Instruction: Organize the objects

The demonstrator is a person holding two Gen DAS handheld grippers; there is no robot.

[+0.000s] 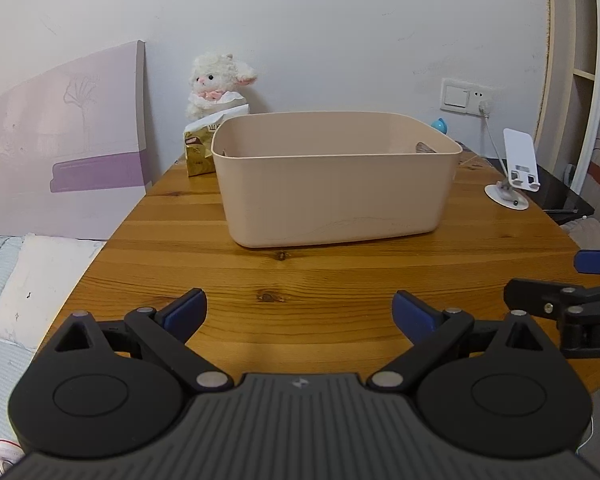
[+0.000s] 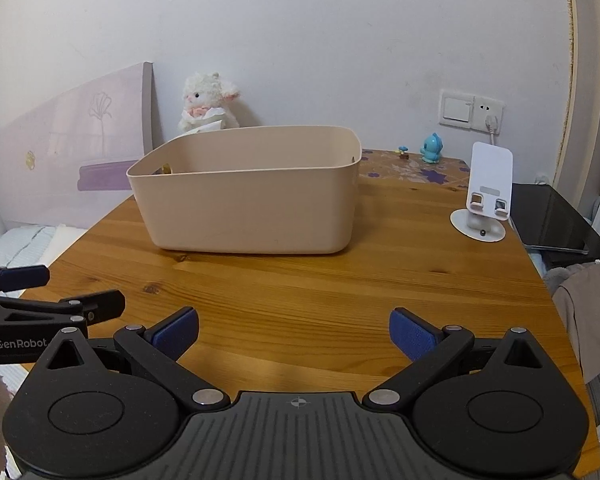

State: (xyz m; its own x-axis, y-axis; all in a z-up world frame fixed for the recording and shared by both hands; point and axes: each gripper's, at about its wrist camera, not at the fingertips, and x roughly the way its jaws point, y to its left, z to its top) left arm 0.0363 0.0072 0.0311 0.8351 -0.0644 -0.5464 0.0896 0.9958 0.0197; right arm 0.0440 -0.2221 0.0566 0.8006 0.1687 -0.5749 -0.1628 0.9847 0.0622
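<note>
A beige plastic bin [image 1: 334,184] stands on the wooden table [image 1: 300,276], toward its far side; it also shows in the right wrist view [image 2: 248,196]. What lies inside is mostly hidden; a small greyish tip [image 1: 424,148] shows over its rim. My left gripper [image 1: 300,314] is open and empty, low over the table's near part. My right gripper [image 2: 294,332] is open and empty beside it, also in front of the bin. Each gripper shows at the edge of the other's view.
A plush lamb [image 1: 216,84] and a gold tissue pack [image 1: 198,148] stand behind the bin at left. A white phone stand [image 2: 486,196] and a dark tablet [image 2: 552,216] are at right. A blue toy figure [image 2: 432,148] stands by the wall. A bed lies left.
</note>
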